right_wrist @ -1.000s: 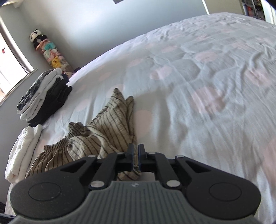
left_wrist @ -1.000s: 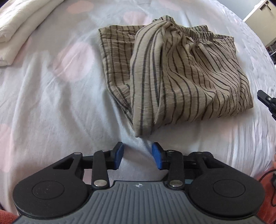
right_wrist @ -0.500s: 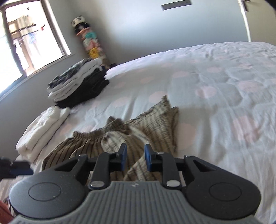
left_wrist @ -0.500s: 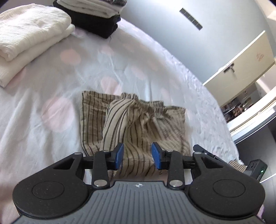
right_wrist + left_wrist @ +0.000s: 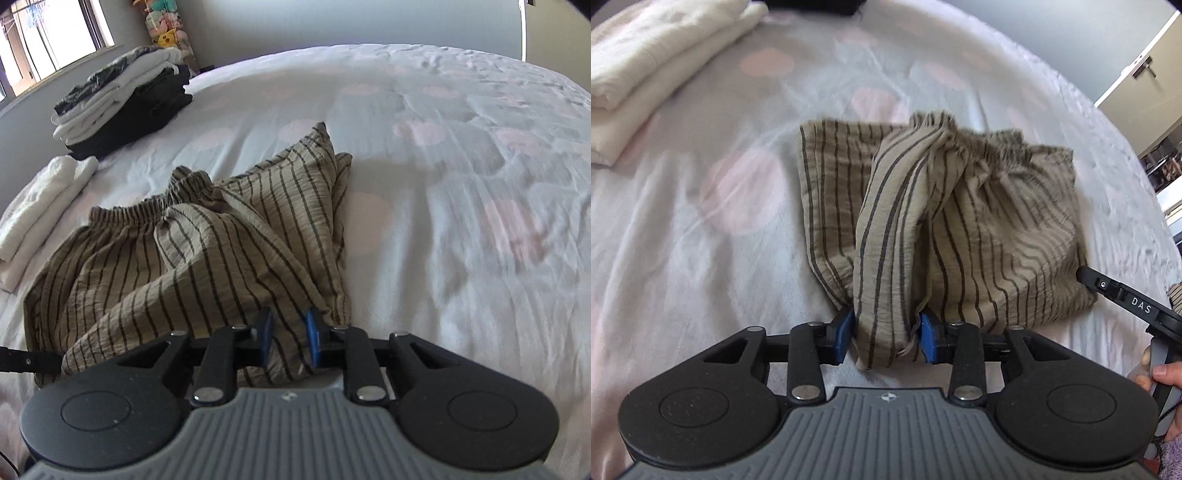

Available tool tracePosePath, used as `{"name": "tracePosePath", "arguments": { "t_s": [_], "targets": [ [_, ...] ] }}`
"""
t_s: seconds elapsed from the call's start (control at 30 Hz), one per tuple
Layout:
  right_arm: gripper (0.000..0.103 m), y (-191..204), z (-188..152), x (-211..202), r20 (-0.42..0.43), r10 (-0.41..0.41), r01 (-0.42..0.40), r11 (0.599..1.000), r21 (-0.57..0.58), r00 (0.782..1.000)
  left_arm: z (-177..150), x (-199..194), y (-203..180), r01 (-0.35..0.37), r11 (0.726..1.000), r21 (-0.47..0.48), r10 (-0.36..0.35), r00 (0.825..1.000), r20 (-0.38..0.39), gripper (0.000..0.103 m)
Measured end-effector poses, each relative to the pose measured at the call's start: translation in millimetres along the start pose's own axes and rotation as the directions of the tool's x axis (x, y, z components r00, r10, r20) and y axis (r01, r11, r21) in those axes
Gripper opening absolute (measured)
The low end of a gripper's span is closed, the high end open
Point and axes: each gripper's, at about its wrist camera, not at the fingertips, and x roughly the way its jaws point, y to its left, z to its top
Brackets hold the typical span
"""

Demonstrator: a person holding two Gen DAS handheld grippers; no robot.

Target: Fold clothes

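folding one striped garment (image 5: 979,221) on the bed (image 5: 683,240), half done. left gripper (image 5: 886,338) opening, loose fabric roll between pads, not pinched. right gripper (image 5: 288,338) opening astride a corner, unclamped. next: regrip, flatten the bunched fold. counted: one garment, two folded stacks (image 5: 122,99).

Daylight from the window (image 5: 48,48) washes the bed (image 5: 461,221) in soft, even brightness; fisheye curvature bends every edge, and slight motion blur softens the sheet.
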Motion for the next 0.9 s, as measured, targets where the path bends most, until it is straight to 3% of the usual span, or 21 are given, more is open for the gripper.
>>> {"name": "tracePosePath", "arguments": {
  "t_s": [0.07, 0.17, 0.23, 0.3, 0.47, 0.67, 0.9],
  "targets": [
    [0.044, -2, 2, -14, 0.056, 0.027, -0.028, 0.999, 0.023, 0.998, 1, -16, 2, 0.029, 1.0, -0.009, -0.028, 0.996, 0.083, 0.066],
    [0.063, -3, 7, -22, 0.111, 0.064, -0.068, 0.997, 0.031, 0.992, 6, -30, 5, 0.041, 0.999, -0.025, -0.034, 0.976, 0.213, 0.074],
    [0.078, 0, 11, -18, 0.128, 0.074, -0.076, 0.997, 0.013, 0.989, 11, -30, 5, 0.003, 0.999, -0.039, 0.007, 0.962, 0.272, 0.083],
    [0.084, 3, 18, -12, 0.15, 0.076, -0.074, 0.997, -0.02, 0.986, 19, -21, 6, -0.047, 0.997, -0.059, 0.062, 0.954, 0.292, 0.085],
    [0.092, 5, 37, 11, 0.185, 0.059, -0.042, 0.995, -0.093, 0.981, 29, 9, 17, -0.078, 0.99, -0.117, 0.106, 0.962, 0.25, 0.085],
    [0.092, -9, 45, 48, 0.142, 0.042, -0.036, 0.998, -0.043, 0.989, 36, 37, 31, -0.079, 0.984, -0.16, 0.116, 0.965, 0.236, 0.086],
    [0.093, -10, 49, 78, 0.133, 0.045, -0.037, 0.998, -0.056, 0.99, 37, 50, 22, -0.133, 0.99, -0.05, 0.141, 0.951, 0.274, 0.087]
  ]
}}
